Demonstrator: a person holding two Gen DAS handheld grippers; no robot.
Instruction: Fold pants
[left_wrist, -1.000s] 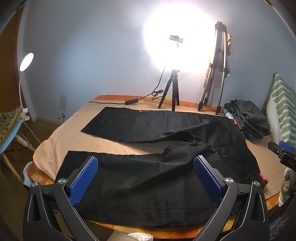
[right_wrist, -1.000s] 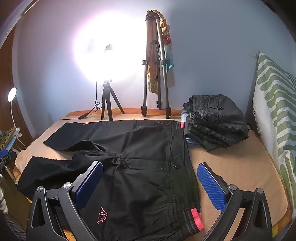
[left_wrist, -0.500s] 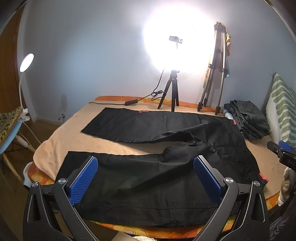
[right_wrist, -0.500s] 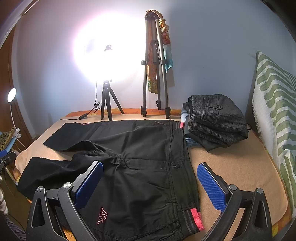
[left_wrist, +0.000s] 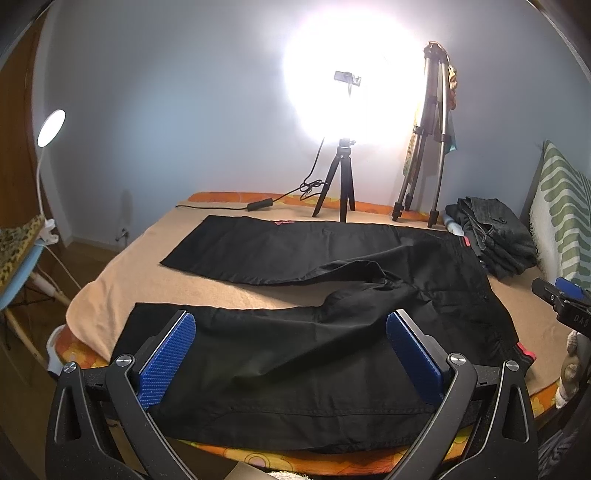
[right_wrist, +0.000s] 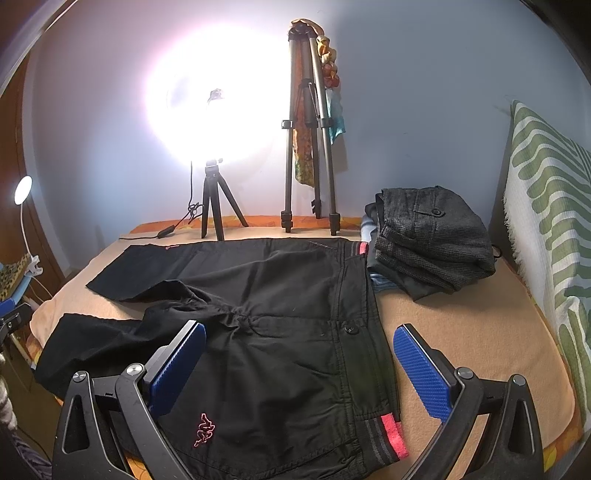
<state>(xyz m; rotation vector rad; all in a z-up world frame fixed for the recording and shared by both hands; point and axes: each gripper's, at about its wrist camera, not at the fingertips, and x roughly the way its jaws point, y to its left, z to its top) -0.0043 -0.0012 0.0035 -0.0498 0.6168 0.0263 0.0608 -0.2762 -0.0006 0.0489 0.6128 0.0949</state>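
Black pants (left_wrist: 314, 354) lie spread flat on the bed (left_wrist: 229, 291), legs apart; left gripper (left_wrist: 291, 354) and right gripper (right_wrist: 299, 365) hover above, both gaping, empty

In the left wrist view, the flat black fabric pants (left_wrist: 295, 354) sit slightly higher in the frame than a second ago.

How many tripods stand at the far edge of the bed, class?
2: a short black tripod under the bright lamp, left of the tall grey tripod hung with cloth beside the folded dark clothes. None appears hidden.
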